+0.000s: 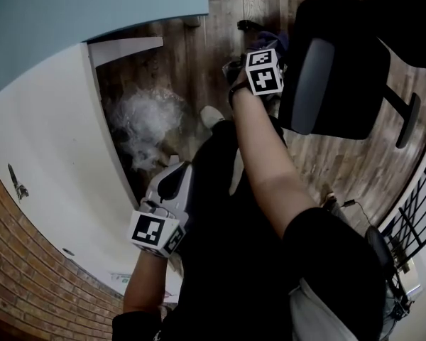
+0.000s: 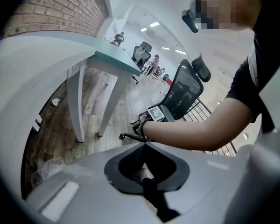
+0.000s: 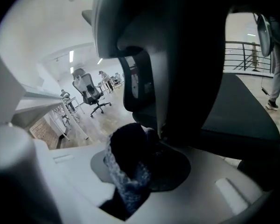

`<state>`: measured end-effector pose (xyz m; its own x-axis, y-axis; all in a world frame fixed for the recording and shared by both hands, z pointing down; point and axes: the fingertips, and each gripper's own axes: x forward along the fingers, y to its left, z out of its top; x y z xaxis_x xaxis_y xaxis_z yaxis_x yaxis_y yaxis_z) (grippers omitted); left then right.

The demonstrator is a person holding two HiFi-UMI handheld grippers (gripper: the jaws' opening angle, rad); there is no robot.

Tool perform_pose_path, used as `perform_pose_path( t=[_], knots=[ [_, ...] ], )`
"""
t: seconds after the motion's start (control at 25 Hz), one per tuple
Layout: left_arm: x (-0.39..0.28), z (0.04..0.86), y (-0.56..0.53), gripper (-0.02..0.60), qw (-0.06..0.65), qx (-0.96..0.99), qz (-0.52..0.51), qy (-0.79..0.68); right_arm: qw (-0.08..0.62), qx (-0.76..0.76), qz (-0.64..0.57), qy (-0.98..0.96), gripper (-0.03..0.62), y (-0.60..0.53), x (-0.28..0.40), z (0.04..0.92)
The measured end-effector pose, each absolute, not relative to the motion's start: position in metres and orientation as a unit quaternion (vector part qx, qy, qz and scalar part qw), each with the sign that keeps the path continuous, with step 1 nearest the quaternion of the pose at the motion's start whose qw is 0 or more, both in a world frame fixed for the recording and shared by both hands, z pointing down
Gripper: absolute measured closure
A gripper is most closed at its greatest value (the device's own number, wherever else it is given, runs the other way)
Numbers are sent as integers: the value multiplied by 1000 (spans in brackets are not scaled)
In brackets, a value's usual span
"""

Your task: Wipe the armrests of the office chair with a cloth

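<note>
Cloth (image 3: 125, 160) (dark, bunched) in right gripper (image 3: 130, 183); office chair (image 3: 186, 55) close.

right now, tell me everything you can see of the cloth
The cloth is dark blue with a paler, speckled, nubbly side, like soft towelling. It is bunched into a wad, clamped in the jaws of the right gripper, and its top sits against a dark part of the office chair.

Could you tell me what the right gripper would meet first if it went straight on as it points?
Probably the dark support column under the grey armrest of the black office chair: it stands right ahead of the right gripper, seemingly just beyond the dark blue cloth it clamps.
</note>
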<state>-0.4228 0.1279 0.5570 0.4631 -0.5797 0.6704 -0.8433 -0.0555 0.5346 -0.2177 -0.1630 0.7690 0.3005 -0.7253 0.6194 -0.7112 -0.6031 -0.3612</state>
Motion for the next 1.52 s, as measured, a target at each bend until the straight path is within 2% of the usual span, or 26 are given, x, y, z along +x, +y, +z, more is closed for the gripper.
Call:
perform_pose_path(
  t=[0.92, 1.08, 1.28, 1.52],
  knots=[
    [-413, 496, 129, 575, 433, 752, 162, -470, 36, -830, -398, 388, 499, -93, -211, 695],
    [-411, 490, 126, 575, 419, 762, 163, -465, 2, -798, -396, 455, 499, -66, -224, 675],
    [-403, 484, 108, 575, 403, 767, 152, -476, -65, -682, -330, 649, 523, -37, -249, 617],
    [-386, 464, 78, 575, 366, 780, 137, -488, -99, -577, -262, 767, 537, -10, -212, 530]
  ],
)
